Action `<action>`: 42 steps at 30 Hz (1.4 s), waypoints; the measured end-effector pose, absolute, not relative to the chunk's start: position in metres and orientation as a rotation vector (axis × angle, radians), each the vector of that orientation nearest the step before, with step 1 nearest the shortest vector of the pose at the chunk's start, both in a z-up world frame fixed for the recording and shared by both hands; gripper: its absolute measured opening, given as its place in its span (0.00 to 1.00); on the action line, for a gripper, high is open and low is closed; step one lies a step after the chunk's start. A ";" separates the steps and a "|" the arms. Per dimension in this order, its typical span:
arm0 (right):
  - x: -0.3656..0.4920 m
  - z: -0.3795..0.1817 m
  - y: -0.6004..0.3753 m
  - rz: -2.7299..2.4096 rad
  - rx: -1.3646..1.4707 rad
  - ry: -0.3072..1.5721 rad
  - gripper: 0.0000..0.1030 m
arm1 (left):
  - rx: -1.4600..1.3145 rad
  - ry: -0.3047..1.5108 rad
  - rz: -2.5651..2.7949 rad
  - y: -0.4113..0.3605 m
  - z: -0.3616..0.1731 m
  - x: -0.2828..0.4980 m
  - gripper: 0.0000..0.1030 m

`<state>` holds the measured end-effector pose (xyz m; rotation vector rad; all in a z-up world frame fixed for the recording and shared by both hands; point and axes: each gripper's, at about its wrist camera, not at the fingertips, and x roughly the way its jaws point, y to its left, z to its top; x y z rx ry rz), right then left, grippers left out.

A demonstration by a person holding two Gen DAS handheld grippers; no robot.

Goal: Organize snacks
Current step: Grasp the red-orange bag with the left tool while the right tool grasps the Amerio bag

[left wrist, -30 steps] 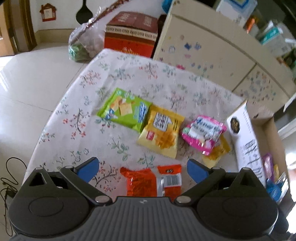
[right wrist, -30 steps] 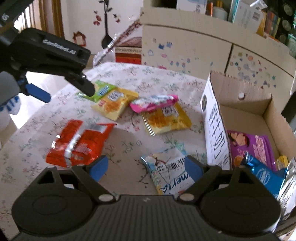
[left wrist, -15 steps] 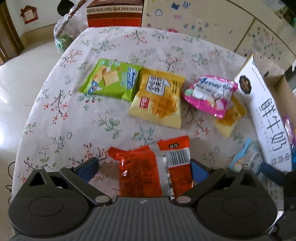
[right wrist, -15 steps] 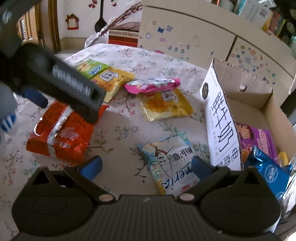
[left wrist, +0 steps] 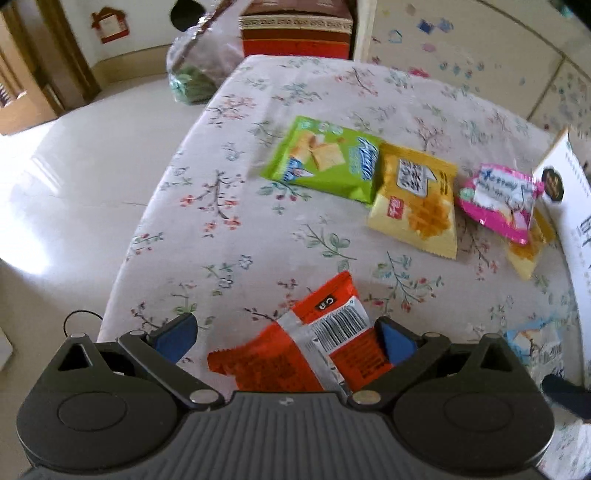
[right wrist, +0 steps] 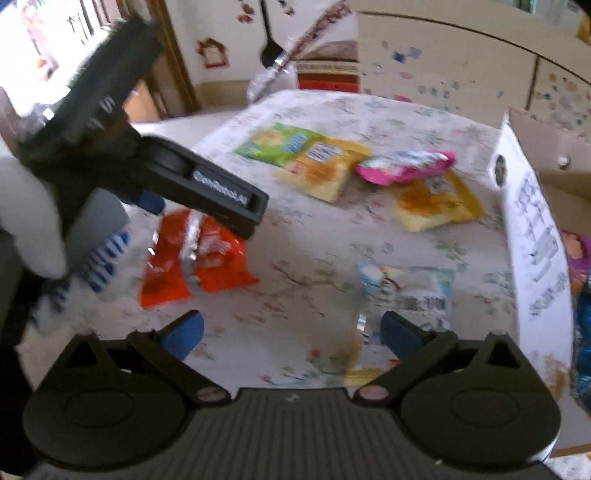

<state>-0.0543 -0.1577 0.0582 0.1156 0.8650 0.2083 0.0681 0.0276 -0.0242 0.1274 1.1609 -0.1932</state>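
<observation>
Several snack packets lie on the floral tablecloth [left wrist: 229, 236]. An orange packet [left wrist: 325, 343] lies between the wide-apart fingers of my open left gripper [left wrist: 284, 338]; it also shows in the right wrist view [right wrist: 192, 258], under the left gripper's body [right wrist: 207, 188]. A green packet [left wrist: 325, 162], a yellow packet [left wrist: 417, 206] and a pink packet [left wrist: 502, 199] lie farther back. A light-blue packet [right wrist: 410, 291] lies just ahead of my open, empty right gripper [right wrist: 291, 332], near its right finger.
An open cardboard box [right wrist: 532, 229] with several packets inside stands on the table's right side. A red carton [left wrist: 295, 33] and a plastic bag [left wrist: 199, 70] sit beyond the table's far edge. Cabinets [right wrist: 443, 62] stand behind. The table edge drops off to the left.
My left gripper has come down and forward so the orange packet now sits deeper between its fingers. My right gripper has shifted left and the view has blurred.
</observation>
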 end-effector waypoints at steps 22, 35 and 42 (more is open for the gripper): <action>-0.037 0.034 -0.185 -0.062 0.141 0.947 0.98 | 0.066 1.213 -0.258 0.030 -0.031 0.050 1.00; -0.033 0.035 -0.187 -0.059 0.148 0.959 0.98 | -0.143 1.263 -0.227 0.062 -0.025 0.046 1.00; -0.033 0.035 -0.188 -0.060 0.149 0.956 0.95 | -0.012 1.224 -0.228 0.042 -0.028 0.037 1.00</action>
